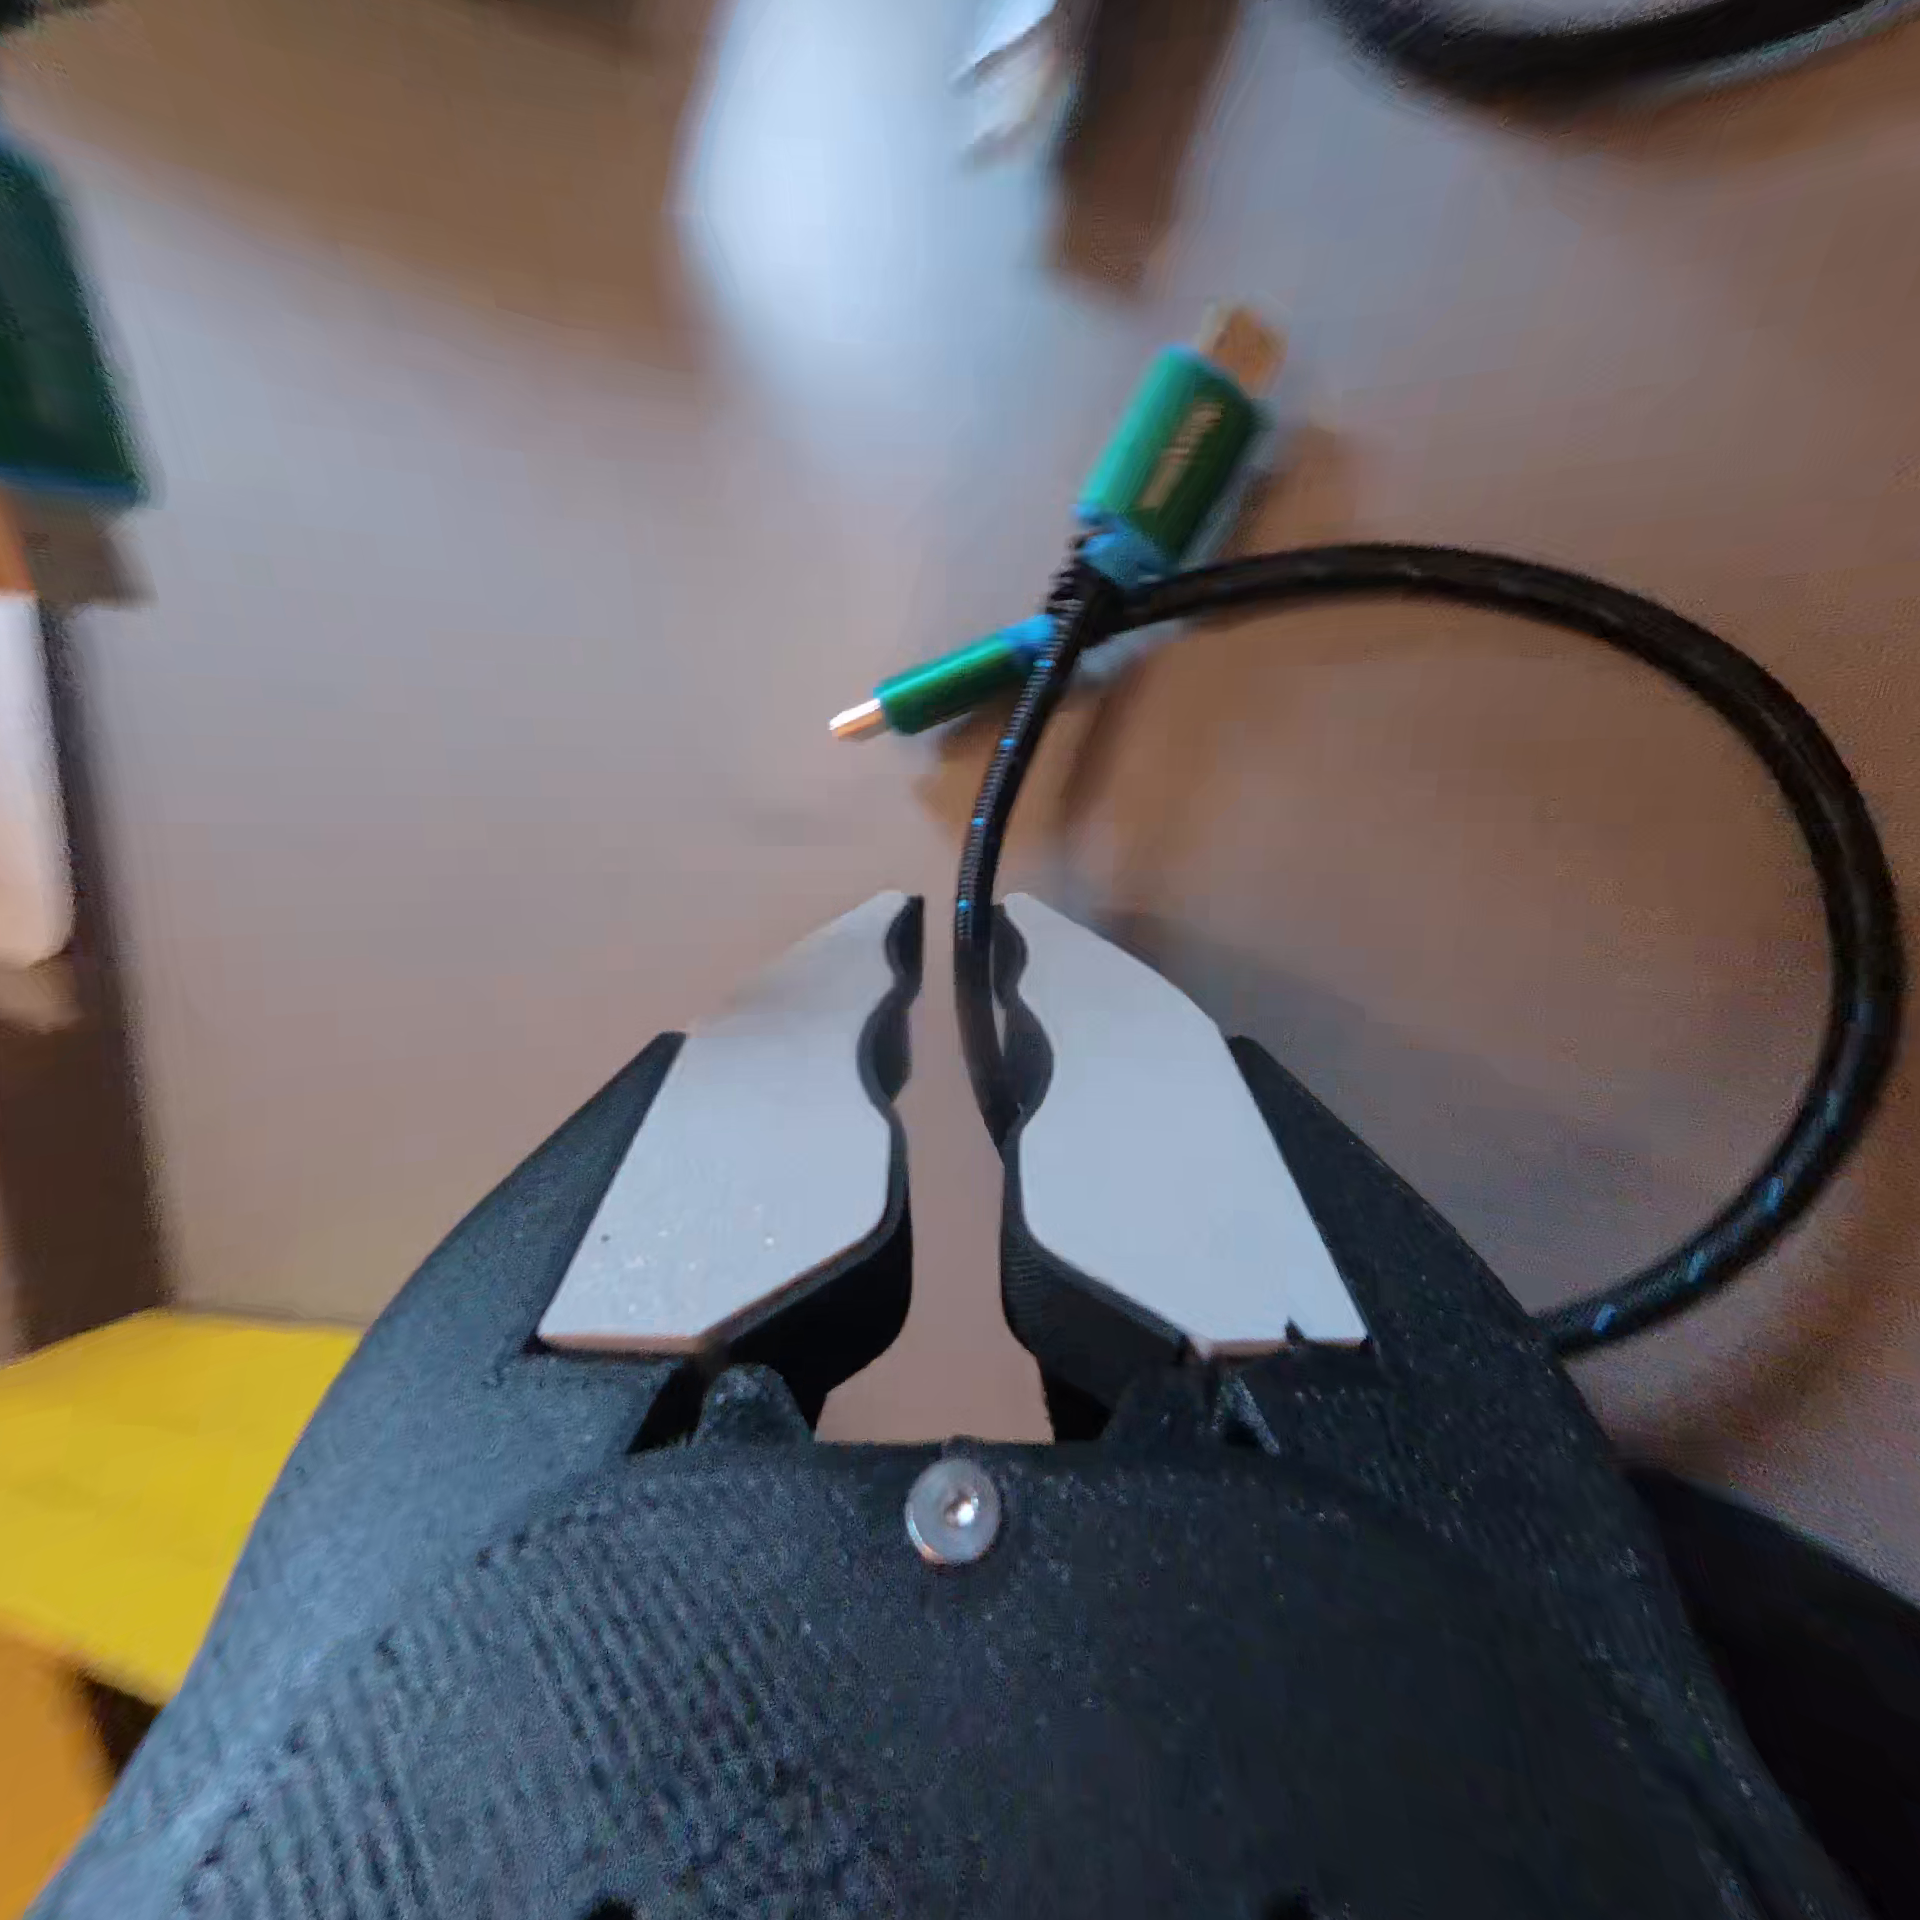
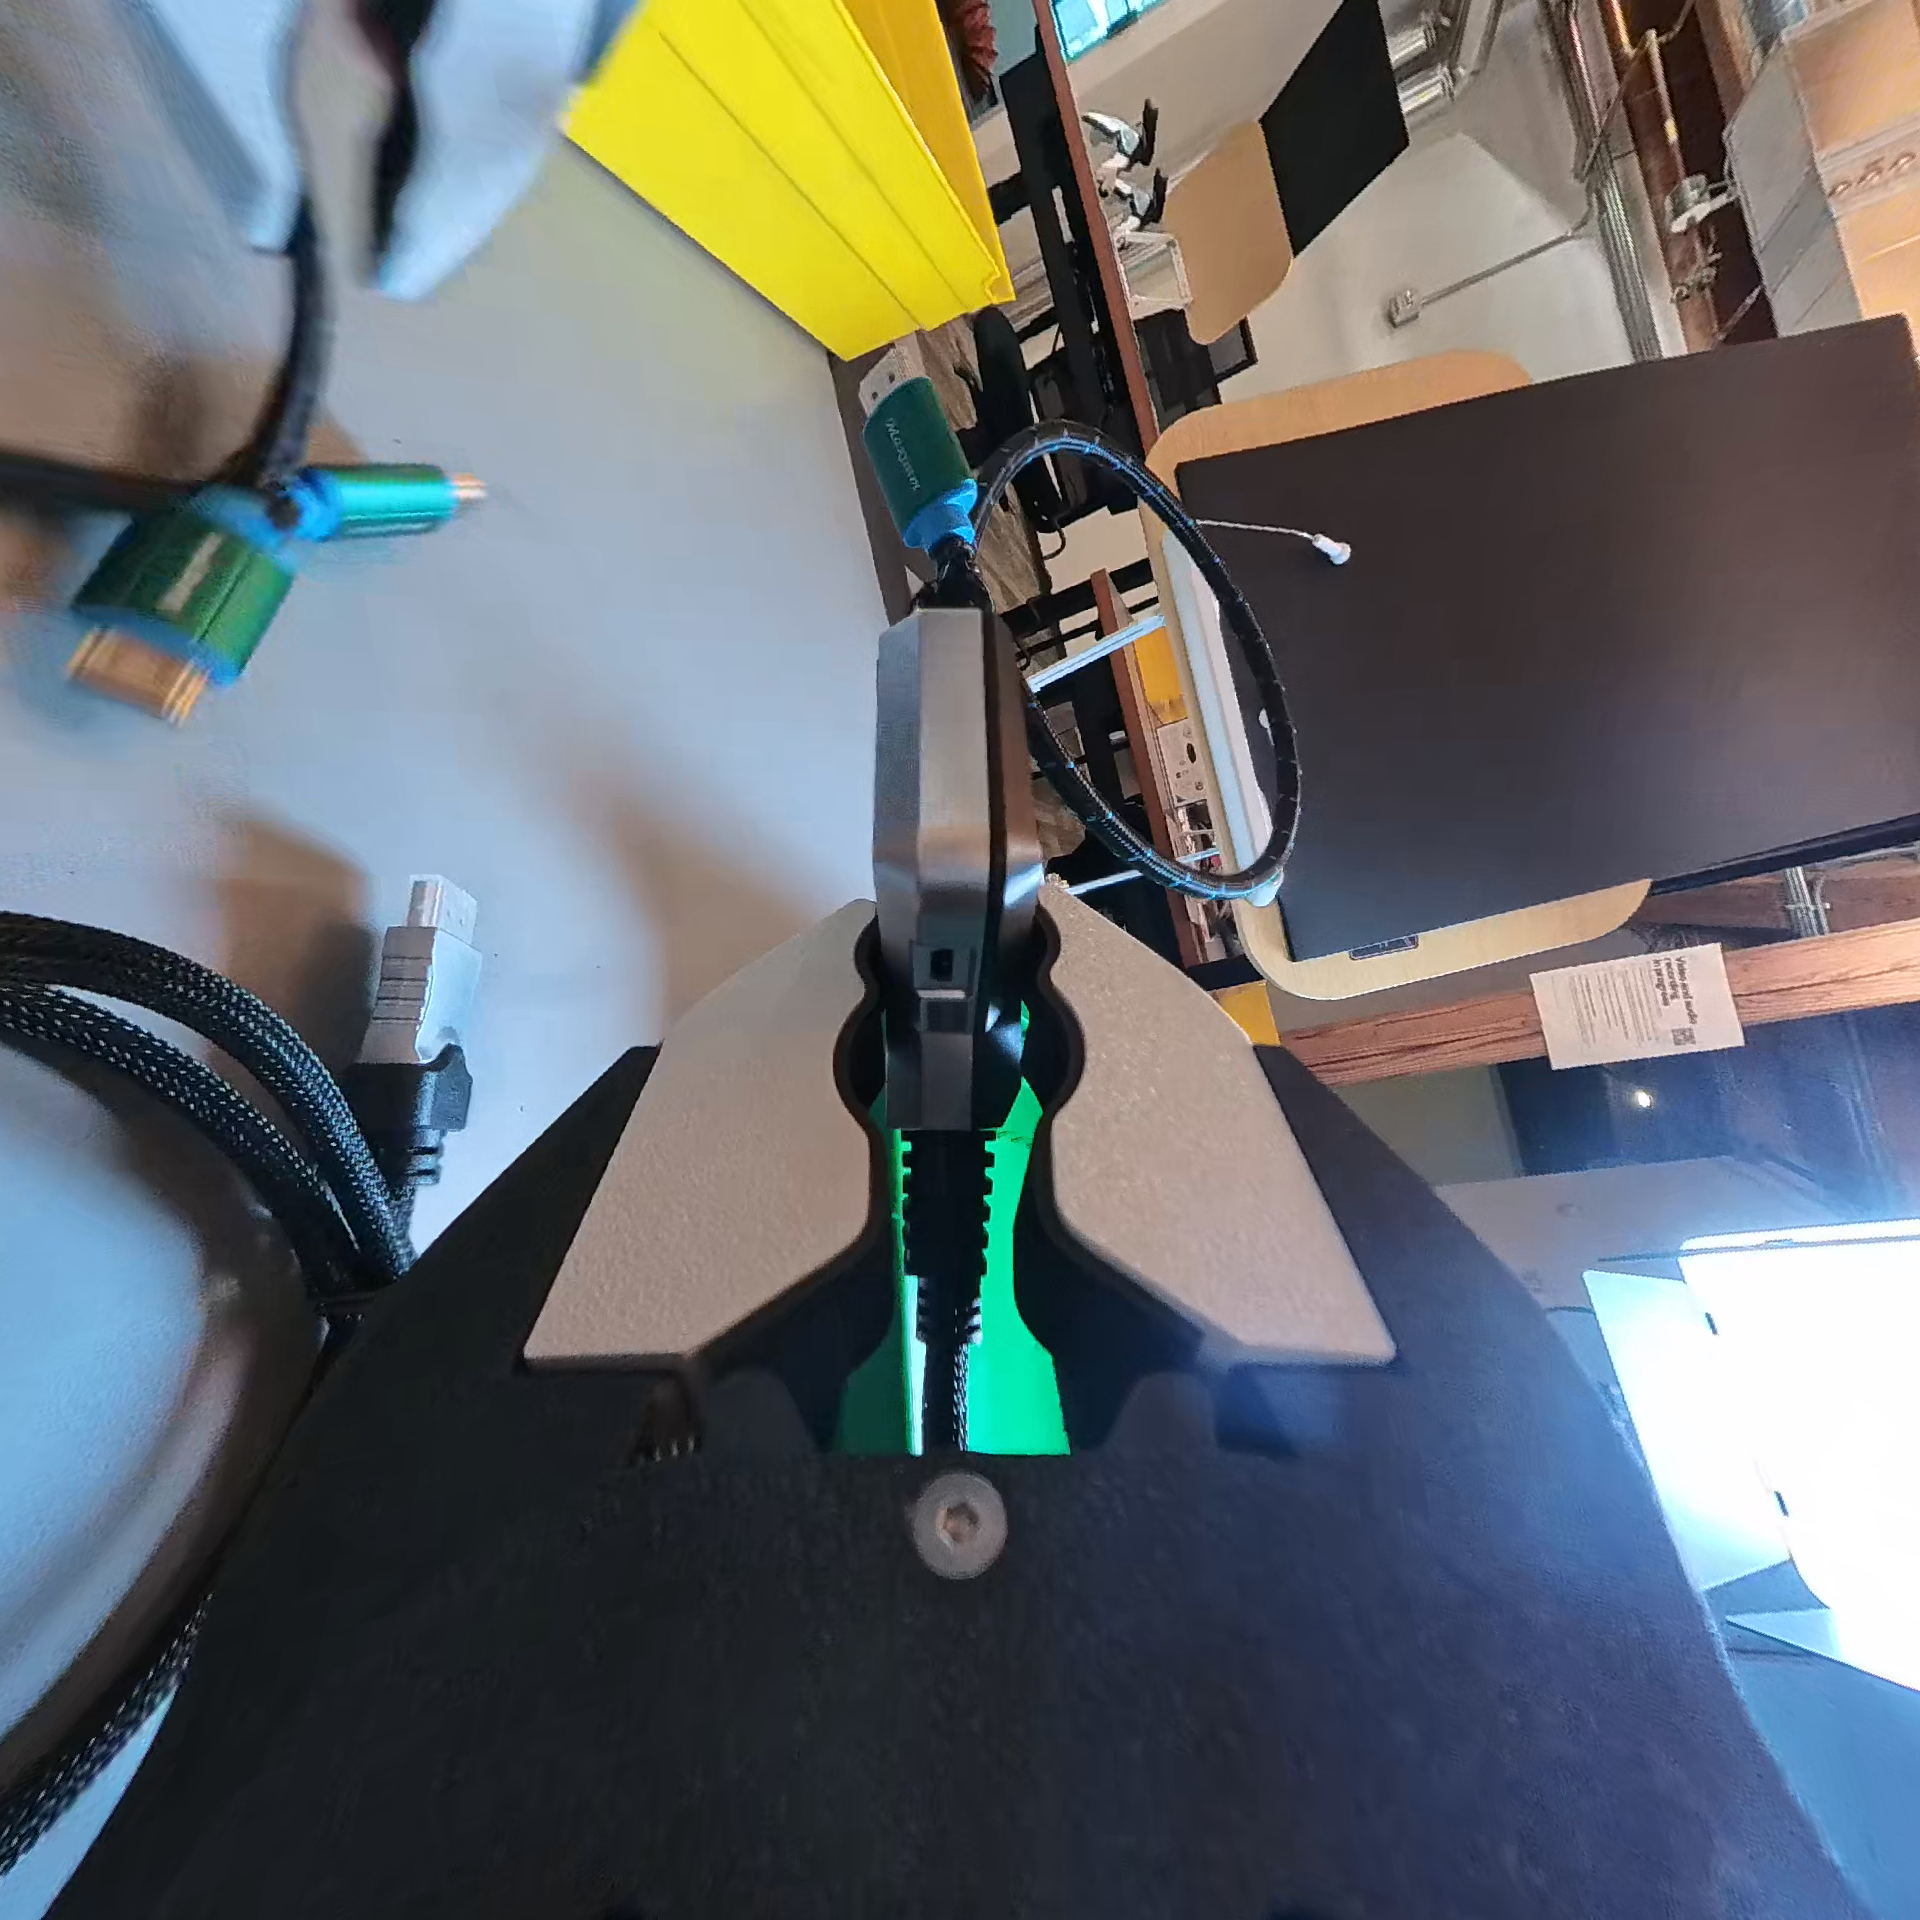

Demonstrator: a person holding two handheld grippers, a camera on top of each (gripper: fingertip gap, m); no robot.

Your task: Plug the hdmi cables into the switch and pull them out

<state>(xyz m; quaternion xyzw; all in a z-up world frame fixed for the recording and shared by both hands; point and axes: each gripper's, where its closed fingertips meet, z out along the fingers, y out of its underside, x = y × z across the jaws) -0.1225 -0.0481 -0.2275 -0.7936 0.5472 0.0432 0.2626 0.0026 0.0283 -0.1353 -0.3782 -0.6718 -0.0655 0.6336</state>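
The left gripper (image 1: 958, 914) has its fingers nearly together. A thin braided cable (image 1: 1766, 831) runs up through the slit against the right finger, with a sliver of gap on its other side, so whether it is truly pinched cannot be told. Ahead of the gripper and slightly to its right, the cable ends in a small green plug (image 1: 945, 686) and a larger green plug (image 1: 1174, 447), both free of any socket. If the hold is loose, the cable may slide through and both plugs may drop to the worktop (image 1: 468, 727). Holding the cord and not a plug body also gives poor aim at a port. Motion blur smears everything beyond the plugs.

The right gripper (image 2: 951, 935) is pinching the grey switch (image 2: 935, 748) edge-on, with a dark cable running back between its fingers. To its left a silver plug (image 2: 431, 987) lies unplugged on the worktop. Just beyond the switch sits another green plug (image 2: 914, 447), its looped lead (image 2: 1273, 727) curving to the right. A push on that narrow edge could twist the switch in the grip. Its ports are hidden, and where the loop ends is unclear.
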